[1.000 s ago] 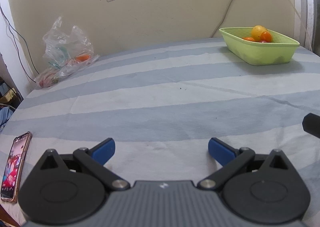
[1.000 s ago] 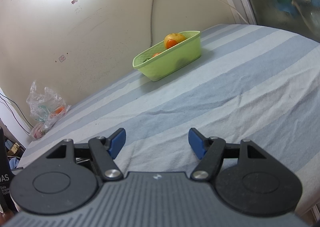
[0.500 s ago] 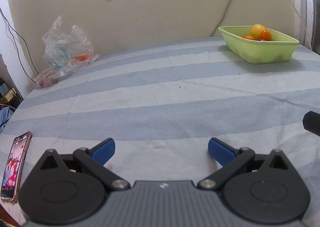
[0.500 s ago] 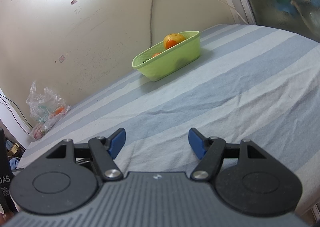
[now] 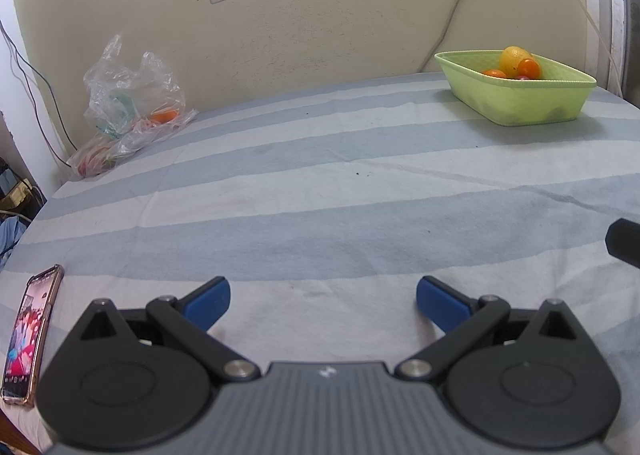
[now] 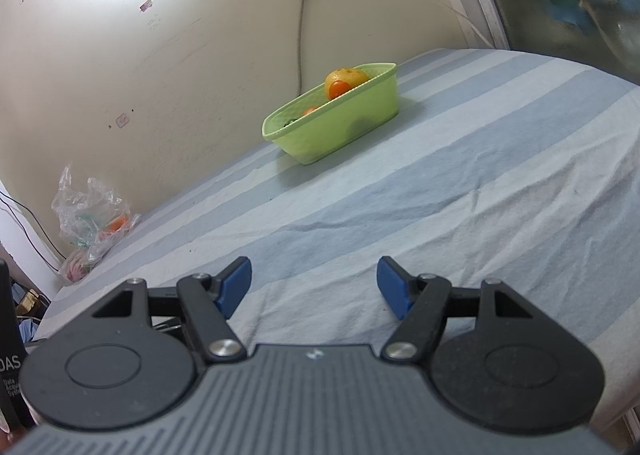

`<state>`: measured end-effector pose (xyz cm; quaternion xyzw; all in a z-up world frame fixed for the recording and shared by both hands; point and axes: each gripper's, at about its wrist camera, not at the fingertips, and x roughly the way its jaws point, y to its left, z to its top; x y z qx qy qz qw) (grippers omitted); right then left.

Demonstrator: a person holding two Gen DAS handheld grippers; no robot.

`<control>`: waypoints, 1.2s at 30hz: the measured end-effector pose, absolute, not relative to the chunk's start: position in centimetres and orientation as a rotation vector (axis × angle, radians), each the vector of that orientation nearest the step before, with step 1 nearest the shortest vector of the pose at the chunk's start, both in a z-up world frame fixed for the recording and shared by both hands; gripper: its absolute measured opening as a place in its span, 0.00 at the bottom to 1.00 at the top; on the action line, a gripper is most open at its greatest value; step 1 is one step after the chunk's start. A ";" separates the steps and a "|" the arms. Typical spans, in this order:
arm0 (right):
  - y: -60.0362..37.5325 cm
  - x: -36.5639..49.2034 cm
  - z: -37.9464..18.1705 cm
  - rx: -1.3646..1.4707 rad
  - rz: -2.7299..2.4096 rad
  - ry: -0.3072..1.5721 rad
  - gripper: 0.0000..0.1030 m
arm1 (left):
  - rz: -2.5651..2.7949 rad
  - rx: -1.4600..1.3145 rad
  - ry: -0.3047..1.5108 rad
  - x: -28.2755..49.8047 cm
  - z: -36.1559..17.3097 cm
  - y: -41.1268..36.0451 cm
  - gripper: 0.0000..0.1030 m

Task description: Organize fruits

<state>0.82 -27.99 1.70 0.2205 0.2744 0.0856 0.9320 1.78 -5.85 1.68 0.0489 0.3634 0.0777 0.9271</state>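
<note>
No change from a second ago, both hands steady. My left tool (image 5: 323, 301) and right tool (image 6: 314, 282) gape wide, empty, over the striped bed (image 5: 320, 191). Fruits (image 5: 516, 63) sit in the green basket (image 5: 520, 103) by the wall, far right. Plastic bag (image 5: 128, 103) far left, phone (image 5: 28, 335) near left edge.

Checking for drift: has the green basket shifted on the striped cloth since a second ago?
No. The green basket sits at the same stripe by the wall cable.

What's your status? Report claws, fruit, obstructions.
Left claw and right claw open, empty. Fruit in green basket. Striped sheet between: nothing blocking.
</note>
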 end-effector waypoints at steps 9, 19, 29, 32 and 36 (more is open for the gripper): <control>-28.1 0.9 1.7 0.451 0.176 0.561 0.69 | 0.158 0.098 0.748 1.8 1.7 -5.9 1.00; -27.7 0.3 1.9 0.441 0.159 0.532 0.69 | 0.141 0.104 0.753 1.7 1.7 -6.1 1.00; -27.7 0.1 2.3 0.404 0.153 0.485 0.69 | 0.121 0.111 0.756 1.8 1.9 -6.1 1.00; -27.7 0.1 2.3 0.403 0.153 0.484 0.69 | 0.119 0.111 0.755 1.8 2.0 -6.3 1.00; -27.8 0.1 2.3 0.404 0.151 0.484 0.69 | 0.114 0.111 0.757 1.8 2.0 -6.2 1.00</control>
